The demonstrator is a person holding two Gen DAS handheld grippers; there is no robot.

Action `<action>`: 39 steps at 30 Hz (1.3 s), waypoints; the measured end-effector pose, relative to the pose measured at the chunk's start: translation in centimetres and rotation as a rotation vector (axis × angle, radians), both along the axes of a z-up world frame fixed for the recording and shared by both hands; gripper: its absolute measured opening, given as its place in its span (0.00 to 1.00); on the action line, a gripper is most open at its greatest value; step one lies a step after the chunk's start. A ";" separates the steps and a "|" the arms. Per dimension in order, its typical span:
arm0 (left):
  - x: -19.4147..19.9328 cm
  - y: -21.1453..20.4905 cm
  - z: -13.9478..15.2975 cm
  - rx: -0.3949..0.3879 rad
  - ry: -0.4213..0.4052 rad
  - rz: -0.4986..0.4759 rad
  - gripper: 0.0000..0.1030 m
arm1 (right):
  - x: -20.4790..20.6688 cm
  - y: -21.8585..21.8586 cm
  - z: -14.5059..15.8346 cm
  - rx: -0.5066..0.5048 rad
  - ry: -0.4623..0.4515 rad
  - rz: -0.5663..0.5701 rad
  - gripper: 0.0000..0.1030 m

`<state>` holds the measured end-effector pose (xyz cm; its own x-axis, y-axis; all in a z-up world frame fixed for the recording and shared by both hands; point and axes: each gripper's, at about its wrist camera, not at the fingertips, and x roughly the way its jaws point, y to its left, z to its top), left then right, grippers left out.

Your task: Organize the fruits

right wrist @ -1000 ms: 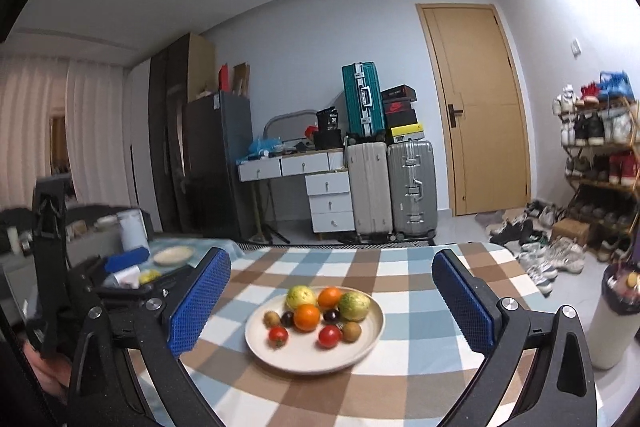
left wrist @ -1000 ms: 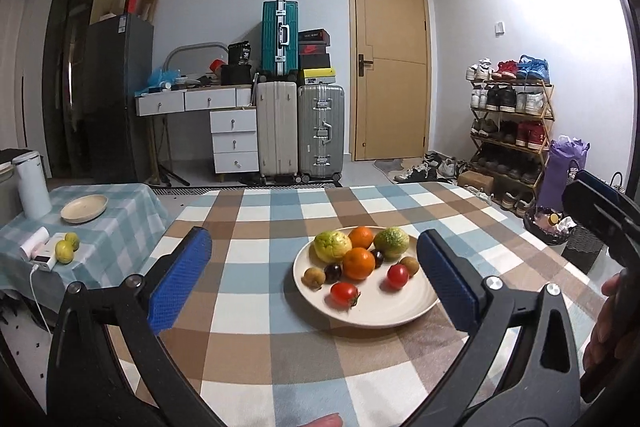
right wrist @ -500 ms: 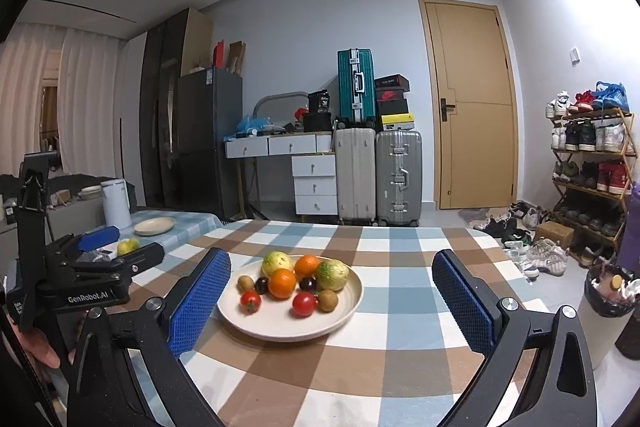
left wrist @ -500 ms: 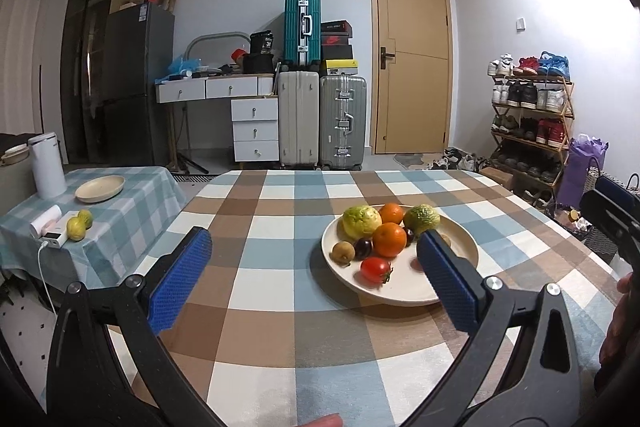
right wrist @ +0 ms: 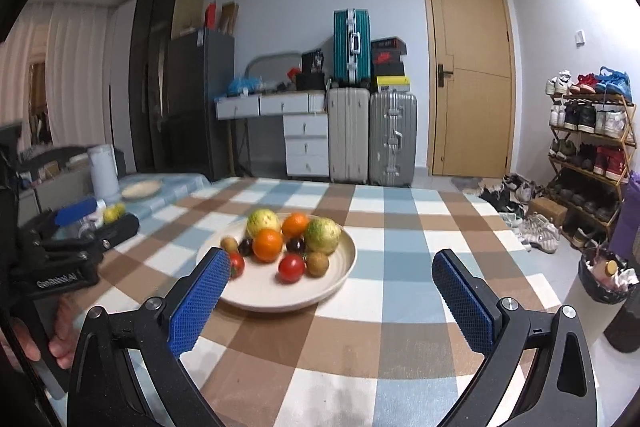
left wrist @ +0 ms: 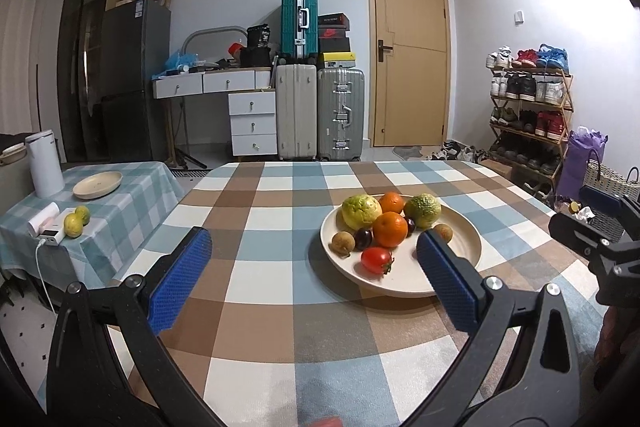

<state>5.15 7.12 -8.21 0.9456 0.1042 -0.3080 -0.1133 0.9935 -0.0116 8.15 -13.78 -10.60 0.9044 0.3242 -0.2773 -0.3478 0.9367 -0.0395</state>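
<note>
Wooden door [left wrist: 408, 47] beside stacked suitcases [left wrist: 320, 107], white walls

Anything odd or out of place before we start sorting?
Two yellow-green fruits sit loose on the side table beside a white device, apart from the plate of fruit. Nothing spilled or damaged.

Matt cream plate [left wrist: 470, 239], checked cloth tablecloth [left wrist: 272, 227]; glossy tomato [left wrist: 375, 259]
</note>
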 end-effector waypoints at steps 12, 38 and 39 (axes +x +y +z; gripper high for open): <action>0.3 0.0 -0.3 0.000 -0.001 -0.006 1.00 | 0.1 -0.2 -0.2 0.009 -0.005 0.018 1.00; 0.2 -0.1 -0.3 0.000 -0.002 -0.012 0.99 | 0.1 -0.2 -0.2 0.009 -0.006 0.019 1.00; 0.2 -0.1 -0.3 0.000 -0.002 -0.012 0.99 | 0.1 -0.2 -0.2 0.009 -0.006 0.019 1.00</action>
<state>5.33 7.01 -8.48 0.9473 0.0931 -0.3066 -0.1016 0.9948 -0.0118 8.23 -13.96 -10.84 0.8996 0.3437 -0.2693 -0.3653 0.9303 -0.0332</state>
